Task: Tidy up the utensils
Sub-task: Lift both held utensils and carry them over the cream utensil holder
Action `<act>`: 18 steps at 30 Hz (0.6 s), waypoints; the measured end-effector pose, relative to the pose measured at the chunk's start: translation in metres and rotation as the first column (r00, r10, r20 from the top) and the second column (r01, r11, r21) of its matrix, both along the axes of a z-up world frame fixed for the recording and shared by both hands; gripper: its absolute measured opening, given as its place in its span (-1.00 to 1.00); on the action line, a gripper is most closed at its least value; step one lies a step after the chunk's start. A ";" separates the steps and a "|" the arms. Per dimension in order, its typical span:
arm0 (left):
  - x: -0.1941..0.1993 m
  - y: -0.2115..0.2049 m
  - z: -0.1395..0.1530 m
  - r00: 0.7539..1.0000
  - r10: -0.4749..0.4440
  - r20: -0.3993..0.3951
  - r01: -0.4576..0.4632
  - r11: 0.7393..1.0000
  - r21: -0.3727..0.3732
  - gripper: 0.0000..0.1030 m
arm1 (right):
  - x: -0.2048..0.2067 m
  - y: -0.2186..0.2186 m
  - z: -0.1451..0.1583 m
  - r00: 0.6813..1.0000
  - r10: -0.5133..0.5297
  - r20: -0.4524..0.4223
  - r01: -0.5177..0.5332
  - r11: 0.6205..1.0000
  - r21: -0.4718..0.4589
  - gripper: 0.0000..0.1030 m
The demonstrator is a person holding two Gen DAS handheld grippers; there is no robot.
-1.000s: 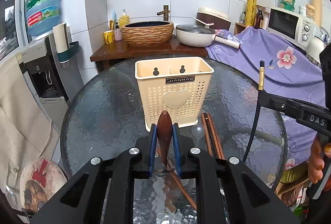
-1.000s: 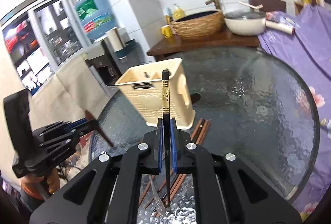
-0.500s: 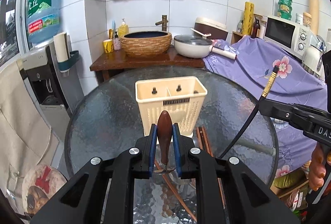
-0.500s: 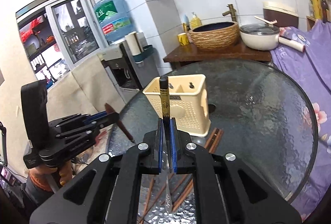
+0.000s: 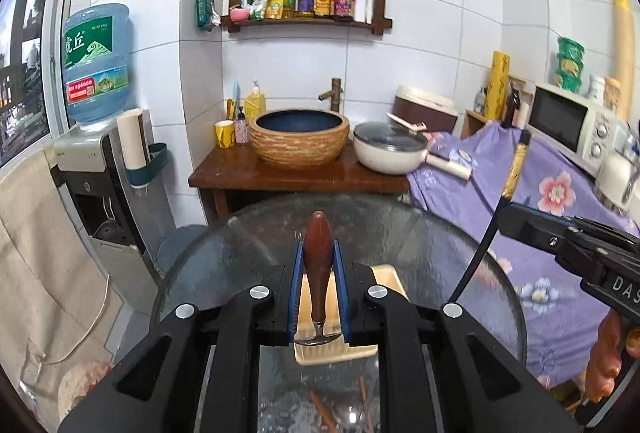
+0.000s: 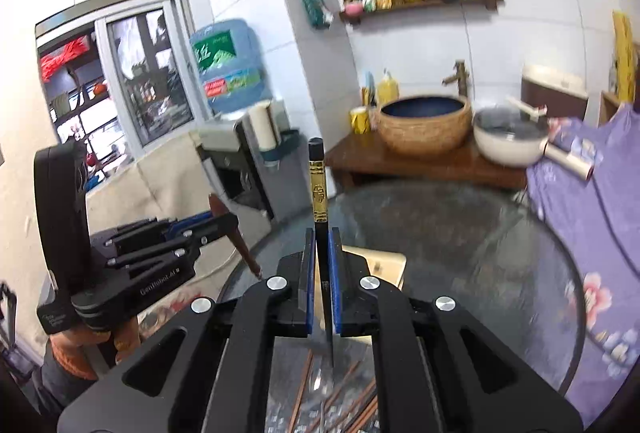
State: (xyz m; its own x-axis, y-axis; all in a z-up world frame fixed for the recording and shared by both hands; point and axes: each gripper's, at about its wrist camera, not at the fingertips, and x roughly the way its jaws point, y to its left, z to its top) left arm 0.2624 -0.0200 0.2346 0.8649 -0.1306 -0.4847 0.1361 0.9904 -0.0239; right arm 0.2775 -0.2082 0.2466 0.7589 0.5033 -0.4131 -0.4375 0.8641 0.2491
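My left gripper (image 5: 318, 247) is shut on a metal utensil with a brown wooden handle (image 5: 318, 265), handle end pointing up. My right gripper (image 6: 321, 233) is shut on a black chopstick with a gold band (image 6: 319, 189), held upright. Both hang above the round glass table (image 5: 460, 253). The cream plastic utensil holder (image 5: 386, 275) stands on the table below, mostly hidden behind the fingers; its corner shows in the right wrist view (image 6: 382, 265). The right gripper (image 5: 510, 219) appears at the right of the left wrist view, the left gripper (image 6: 226, 223) at the left of the right wrist view.
Several brown chopsticks (image 6: 300, 393) lie on the glass near the table's front. Beyond the table stand a wooden counter with a woven basin (image 5: 299, 143) and a white pan (image 5: 386, 153). A purple flowered cloth (image 5: 540, 193) is at the right, a water dispenser (image 5: 96, 169) at the left.
Both grippers have risen well above the table with their utensils still held. The cream holder has dropped low in both views and is now mostly covered by the fingers.
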 end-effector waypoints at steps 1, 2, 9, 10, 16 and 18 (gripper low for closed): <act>0.004 -0.001 0.002 1.000 0.008 0.004 -0.008 1.000 0.001 -0.71 | 0.006 0.000 0.007 1.000 -0.013 0.010 0.013 1.000 0.007 -0.86; 0.009 -0.001 0.005 1.000 0.017 0.005 -0.017 1.000 -0.006 -0.71 | 0.012 0.000 0.013 1.000 -0.022 0.014 0.022 1.000 0.019 -0.86; 0.039 -0.005 -0.002 0.999 0.038 -0.019 -0.039 0.998 -0.042 -0.71 | 0.052 0.002 0.015 0.996 -0.093 0.018 0.092 0.995 0.040 -0.86; 0.042 -0.006 -0.007 0.999 0.041 -0.020 -0.042 0.998 -0.042 -0.71 | 0.057 0.000 0.009 0.994 -0.109 0.019 0.108 0.993 0.045 -0.86; 0.055 -0.010 -0.041 0.996 0.044 -0.081 -0.047 0.998 -0.039 -0.71 | 0.080 -0.003 -0.043 0.985 -0.164 -0.045 0.166 0.985 0.046 -0.86; 0.059 -0.012 -0.053 0.994 0.046 -0.096 -0.051 0.998 -0.040 -0.71 | 0.085 -0.001 -0.059 0.984 -0.161 -0.069 0.164 0.986 0.038 -0.86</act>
State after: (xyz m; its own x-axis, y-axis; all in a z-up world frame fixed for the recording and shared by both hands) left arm 0.3210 -0.0319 0.1816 0.8208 -0.1116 -0.5602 0.0830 0.9936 -0.0763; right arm 0.3624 -0.2088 0.1876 0.8040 0.3940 -0.4455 -0.2735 0.9101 0.3113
